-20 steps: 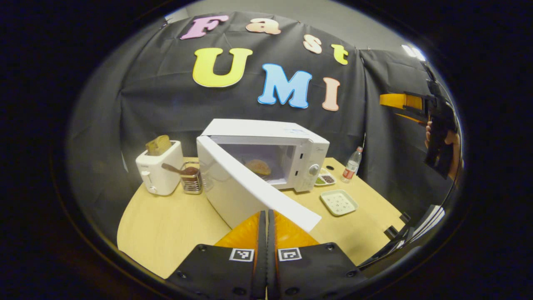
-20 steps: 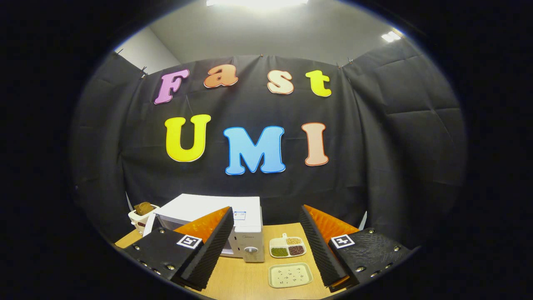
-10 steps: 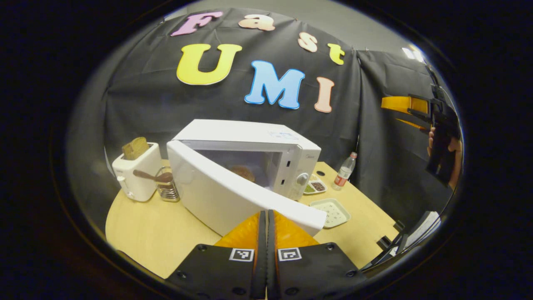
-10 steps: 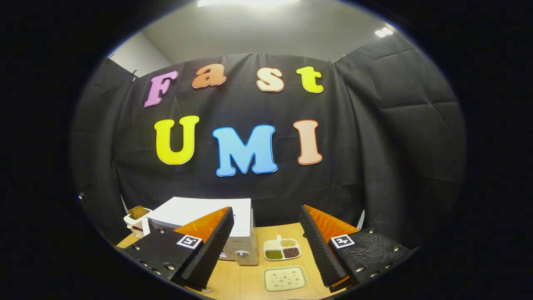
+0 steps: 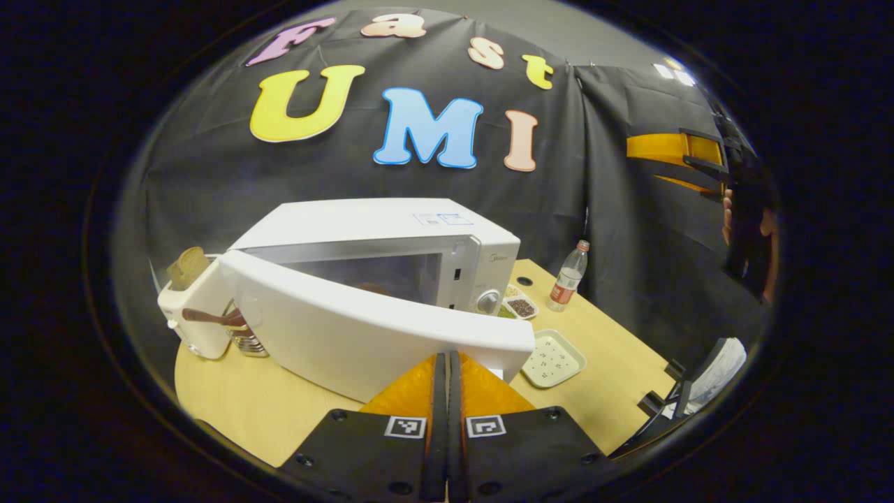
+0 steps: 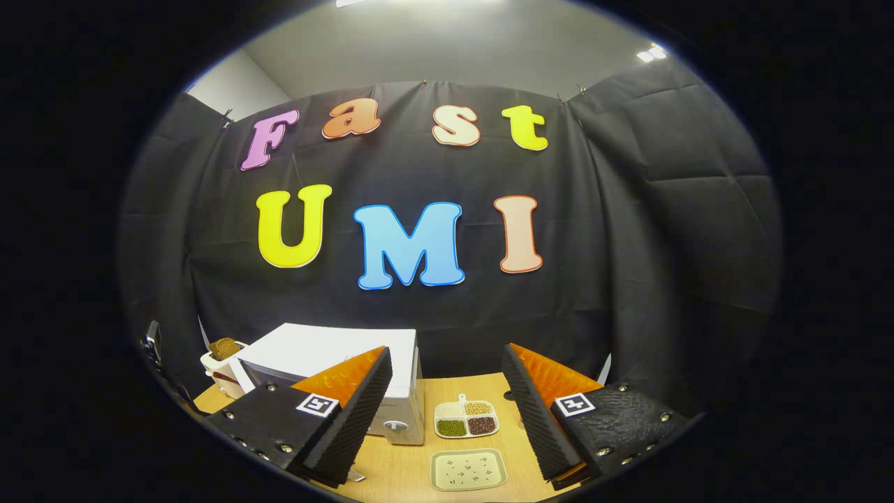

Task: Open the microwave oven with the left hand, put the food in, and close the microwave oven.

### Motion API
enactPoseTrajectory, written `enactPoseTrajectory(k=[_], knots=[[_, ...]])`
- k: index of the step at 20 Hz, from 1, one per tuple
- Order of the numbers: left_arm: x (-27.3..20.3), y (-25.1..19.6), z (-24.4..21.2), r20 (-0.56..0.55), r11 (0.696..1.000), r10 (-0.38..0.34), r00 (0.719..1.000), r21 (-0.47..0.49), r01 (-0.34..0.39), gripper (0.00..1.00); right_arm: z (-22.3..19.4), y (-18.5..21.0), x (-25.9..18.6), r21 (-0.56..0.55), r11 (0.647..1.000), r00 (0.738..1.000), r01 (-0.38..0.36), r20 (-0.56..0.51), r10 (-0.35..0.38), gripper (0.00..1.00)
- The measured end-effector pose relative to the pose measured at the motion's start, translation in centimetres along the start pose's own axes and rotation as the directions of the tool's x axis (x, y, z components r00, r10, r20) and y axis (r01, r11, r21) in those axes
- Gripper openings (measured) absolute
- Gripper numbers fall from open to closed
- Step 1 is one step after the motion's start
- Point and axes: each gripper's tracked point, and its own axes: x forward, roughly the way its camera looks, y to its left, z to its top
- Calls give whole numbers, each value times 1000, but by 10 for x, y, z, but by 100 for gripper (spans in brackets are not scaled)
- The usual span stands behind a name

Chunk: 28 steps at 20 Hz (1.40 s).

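Since the earlier frames, the microwave door [image 5: 363, 332] was swung nearly closed by the left gripper [image 5: 448, 363], fingers pressed together and empty, food already inside; the right gripper [image 6: 447, 405] was held wide open, empty.

Black cloth wall [image 6: 628, 230] fills the middle of the frame, creased at right. Above it, a grey ceiling [image 6: 447, 42] with a bright light [image 6: 653, 50] upper right. Pale wooden table [image 5: 614, 363] at bottom.

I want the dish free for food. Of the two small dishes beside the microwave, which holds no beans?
The square speckled dish, lying nearer the right gripper. The divided dish behind it holds beans in its compartments.
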Motion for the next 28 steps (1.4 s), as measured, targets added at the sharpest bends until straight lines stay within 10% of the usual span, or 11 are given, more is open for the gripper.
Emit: enactPoseTrajectory(k=[28], knots=[[107,1,45,-20,1000,6,1000,-30,-6,7,-7,-93,-15,-21,979,979,204,-17,-204,96]])
